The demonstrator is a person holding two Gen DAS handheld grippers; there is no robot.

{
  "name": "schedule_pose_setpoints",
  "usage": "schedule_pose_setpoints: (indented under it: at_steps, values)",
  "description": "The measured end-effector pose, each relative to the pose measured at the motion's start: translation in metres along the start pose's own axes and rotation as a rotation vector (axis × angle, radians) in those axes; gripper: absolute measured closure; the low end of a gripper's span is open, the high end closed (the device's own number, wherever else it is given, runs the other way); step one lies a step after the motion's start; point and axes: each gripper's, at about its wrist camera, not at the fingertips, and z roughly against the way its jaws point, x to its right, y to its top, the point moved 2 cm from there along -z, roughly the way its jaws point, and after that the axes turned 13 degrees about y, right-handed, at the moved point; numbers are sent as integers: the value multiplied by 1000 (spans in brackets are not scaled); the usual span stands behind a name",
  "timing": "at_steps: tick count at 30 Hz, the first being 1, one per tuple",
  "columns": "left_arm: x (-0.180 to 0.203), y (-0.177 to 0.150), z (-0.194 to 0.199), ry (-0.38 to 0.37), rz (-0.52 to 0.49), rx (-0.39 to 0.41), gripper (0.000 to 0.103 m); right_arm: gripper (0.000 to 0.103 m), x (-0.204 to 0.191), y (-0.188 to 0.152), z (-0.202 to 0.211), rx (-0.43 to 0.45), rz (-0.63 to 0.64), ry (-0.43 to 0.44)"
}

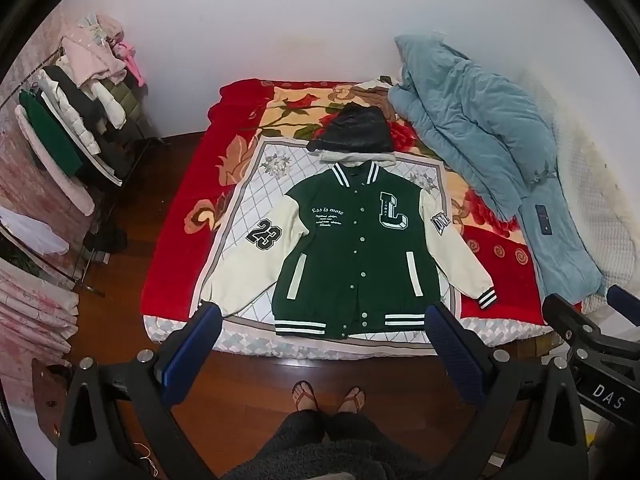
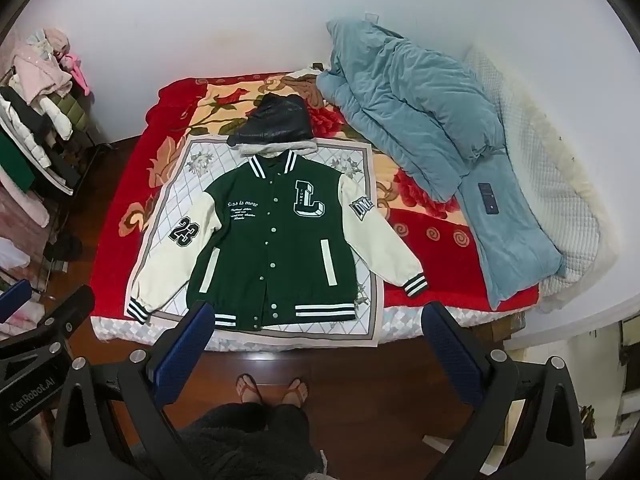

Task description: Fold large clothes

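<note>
A green varsity jacket (image 1: 356, 252) (image 2: 276, 248) with cream sleeves lies flat and buttoned, front up, on a white patterned cloth (image 1: 248, 184) (image 2: 168, 200) on the bed. Both sleeves are spread outward. My left gripper (image 1: 324, 320) hangs open above the bed's near edge, its blue pads (image 1: 196, 344) wide apart with nothing between them. My right gripper (image 2: 316, 320) is open too, high over the jacket's hem, and holds nothing. In the left wrist view the right gripper's body (image 1: 592, 344) shows at the right edge.
A black folded garment with a grey lining (image 1: 354, 132) (image 2: 276, 124) sits just beyond the jacket's collar. A blue quilt (image 1: 480, 128) (image 2: 420, 120) lies along the bed's right side. A loaded clothes rack (image 1: 72, 136) stands left. The person's feet (image 1: 328, 396) stand on the wooden floor.
</note>
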Motion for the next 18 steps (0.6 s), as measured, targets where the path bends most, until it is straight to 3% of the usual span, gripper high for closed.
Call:
schedule_pose_setpoints:
  at_steps: [18]
  values:
    - [4, 8, 4, 2, 0, 8, 0, 0, 2, 0, 6, 8, 0, 1]
